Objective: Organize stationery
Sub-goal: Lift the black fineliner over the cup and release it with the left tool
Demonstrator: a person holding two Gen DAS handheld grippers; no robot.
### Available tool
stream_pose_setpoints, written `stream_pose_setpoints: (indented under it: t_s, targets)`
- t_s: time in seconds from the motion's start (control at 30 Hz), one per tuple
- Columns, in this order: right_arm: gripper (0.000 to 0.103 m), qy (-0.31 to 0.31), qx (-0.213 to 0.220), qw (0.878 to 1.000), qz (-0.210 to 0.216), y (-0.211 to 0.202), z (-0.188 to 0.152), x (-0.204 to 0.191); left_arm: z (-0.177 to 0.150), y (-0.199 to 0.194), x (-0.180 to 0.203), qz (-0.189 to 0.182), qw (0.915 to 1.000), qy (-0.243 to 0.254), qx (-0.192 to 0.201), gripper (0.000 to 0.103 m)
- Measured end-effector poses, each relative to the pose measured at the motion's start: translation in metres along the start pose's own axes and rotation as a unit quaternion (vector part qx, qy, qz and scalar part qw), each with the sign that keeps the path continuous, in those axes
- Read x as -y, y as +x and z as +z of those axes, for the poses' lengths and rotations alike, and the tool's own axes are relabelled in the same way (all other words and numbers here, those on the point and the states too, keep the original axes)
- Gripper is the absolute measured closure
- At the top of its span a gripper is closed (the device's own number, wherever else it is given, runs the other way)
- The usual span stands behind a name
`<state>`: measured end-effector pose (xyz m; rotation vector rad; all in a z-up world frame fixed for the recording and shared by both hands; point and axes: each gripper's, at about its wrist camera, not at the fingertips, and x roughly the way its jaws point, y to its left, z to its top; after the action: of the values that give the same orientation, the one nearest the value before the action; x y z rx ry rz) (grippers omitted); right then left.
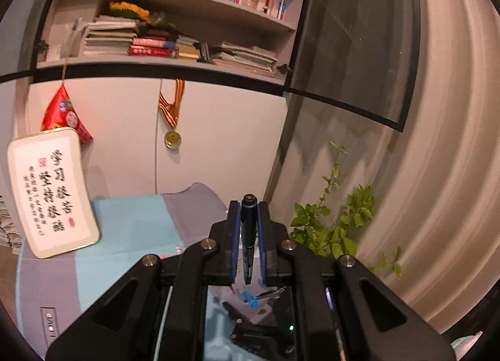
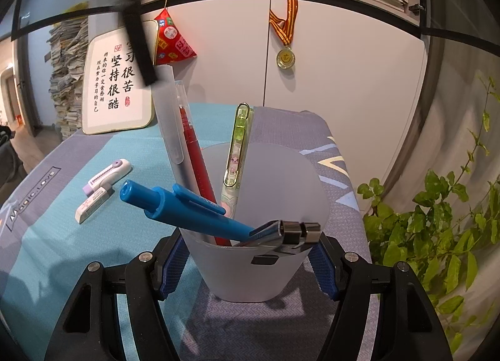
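My left gripper (image 1: 248,229) is shut on a black marker pen (image 1: 249,229) and holds it high above the table, end pointing forward. In the right wrist view that black pen (image 2: 137,45) shows blurred at upper left, above the cup. My right gripper (image 2: 250,254) grips a translucent white pen cup (image 2: 268,179) by its sides on the table mat. The cup holds a blue pen (image 2: 175,206), a red pen (image 2: 193,154), a frosted pen (image 2: 168,117), a green patterned pen (image 2: 237,154) and a metal-clipped pen (image 2: 287,229).
A white eraser (image 2: 92,201) and a purple-white correction tape (image 2: 109,173) lie on the blue-grey mat (image 2: 56,220) at left. A framed calligraphy board (image 2: 118,82) leans on the white cabinet. A green plant (image 2: 443,236) stands at right. Bookshelves are above.
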<state>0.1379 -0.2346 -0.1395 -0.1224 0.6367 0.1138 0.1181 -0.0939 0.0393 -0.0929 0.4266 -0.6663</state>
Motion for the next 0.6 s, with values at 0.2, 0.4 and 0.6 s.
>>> stream_pose_setpoints:
  t_s: [0.2,0.4,0.6]
  targets:
    - [0.033,0.001,0.0,1.0,0.001,0.0,0.0,0.0,-0.016,0.037,-0.002,0.002,0.9983,-0.008,-0.058,0.095]
    - [0.033,0.001,0.0,1.0,0.003,0.0,0.0,0.001,-0.033,0.06,-0.004,-0.003,0.9946,-0.01,-0.103,0.094]
    - [0.033,0.001,0.0,1.0,0.003,0.0,0.0,0.001,-0.042,0.07,-0.003,-0.011,0.991,-0.004,-0.133,0.094]
